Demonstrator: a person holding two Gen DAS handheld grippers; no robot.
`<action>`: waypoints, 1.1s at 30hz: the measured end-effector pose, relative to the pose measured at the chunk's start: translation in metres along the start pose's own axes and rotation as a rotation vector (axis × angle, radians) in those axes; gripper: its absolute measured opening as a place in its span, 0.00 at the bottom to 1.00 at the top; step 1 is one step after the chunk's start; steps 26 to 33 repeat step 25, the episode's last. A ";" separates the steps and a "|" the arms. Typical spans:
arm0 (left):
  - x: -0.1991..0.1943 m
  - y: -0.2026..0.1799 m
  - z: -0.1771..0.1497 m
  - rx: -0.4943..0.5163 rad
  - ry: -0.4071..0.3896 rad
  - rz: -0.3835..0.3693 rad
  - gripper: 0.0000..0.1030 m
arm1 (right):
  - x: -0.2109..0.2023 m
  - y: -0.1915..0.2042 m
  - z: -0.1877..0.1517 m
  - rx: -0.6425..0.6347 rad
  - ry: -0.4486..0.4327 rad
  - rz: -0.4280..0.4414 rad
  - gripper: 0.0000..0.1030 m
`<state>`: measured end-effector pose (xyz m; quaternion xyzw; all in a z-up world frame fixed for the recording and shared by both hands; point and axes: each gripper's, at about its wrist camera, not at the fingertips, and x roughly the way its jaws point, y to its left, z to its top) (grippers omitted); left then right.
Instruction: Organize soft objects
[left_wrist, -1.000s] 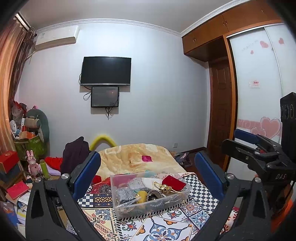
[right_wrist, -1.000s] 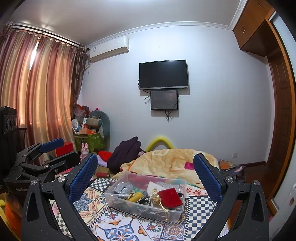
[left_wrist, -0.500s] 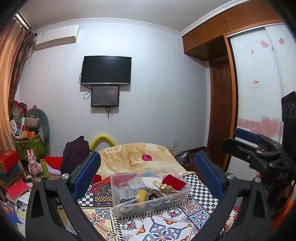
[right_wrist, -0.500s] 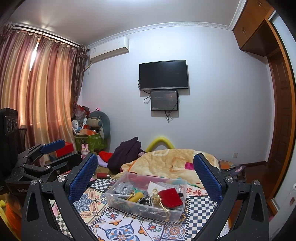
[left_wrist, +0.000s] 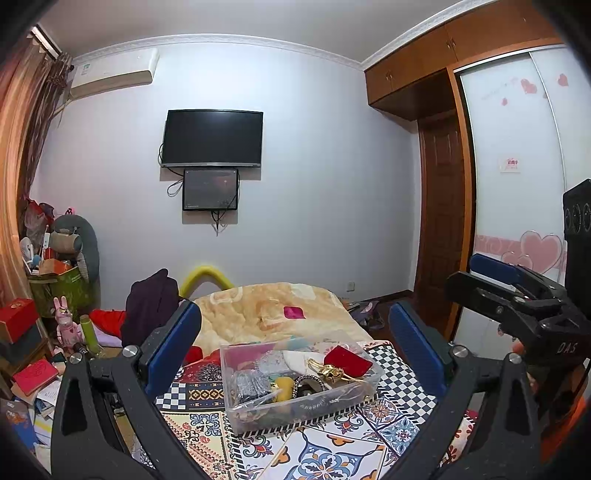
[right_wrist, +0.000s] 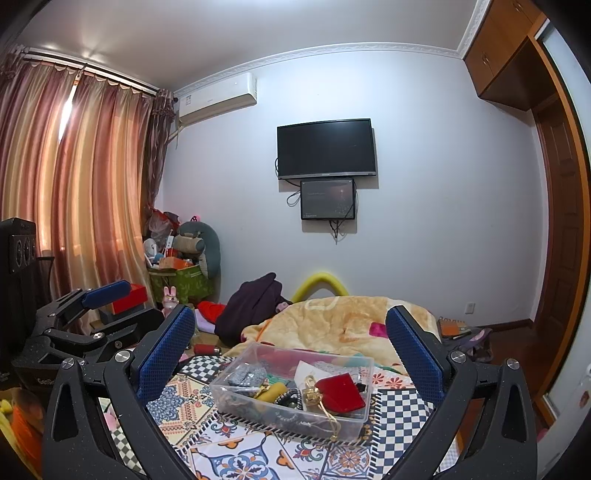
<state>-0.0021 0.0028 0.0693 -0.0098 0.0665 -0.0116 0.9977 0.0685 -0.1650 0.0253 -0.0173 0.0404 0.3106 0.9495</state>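
Note:
A clear plastic box (left_wrist: 236, 369) (right_wrist: 218, 391) sits on a patterned cloth (left_wrist: 207, 435) on the bed. It holds several small soft items, among them a red pouch (left_wrist: 347, 361) (right_wrist: 341, 394), grey glittery pouches (left_wrist: 248, 384), a yellow piece (left_wrist: 283, 387) and a gold tassel (right_wrist: 314, 391). My left gripper (left_wrist: 295, 332) is open and empty, held above and short of the box. My right gripper (right_wrist: 290, 334) is open and empty, also above and short of the box. Each gripper shows at the side of the other's view.
A beige blanket (left_wrist: 266, 310) with a pink patch lies behind the box. A dark garment (left_wrist: 147, 310) and a yellow foam arch (left_wrist: 205, 277) lie at the bed's far end. Cluttered boxes and plush toys (left_wrist: 62, 258) stand left; wardrobe and door (left_wrist: 443, 221) right.

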 end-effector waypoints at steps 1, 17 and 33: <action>0.000 0.000 0.000 -0.002 0.001 -0.001 1.00 | 0.000 0.000 0.000 -0.001 0.000 -0.001 1.00; 0.006 0.005 -0.001 -0.039 0.028 -0.013 1.00 | 0.004 -0.002 -0.002 0.014 0.032 0.002 1.00; 0.006 0.006 0.000 -0.039 0.035 -0.011 1.00 | 0.005 -0.003 -0.001 0.015 0.038 -0.002 1.00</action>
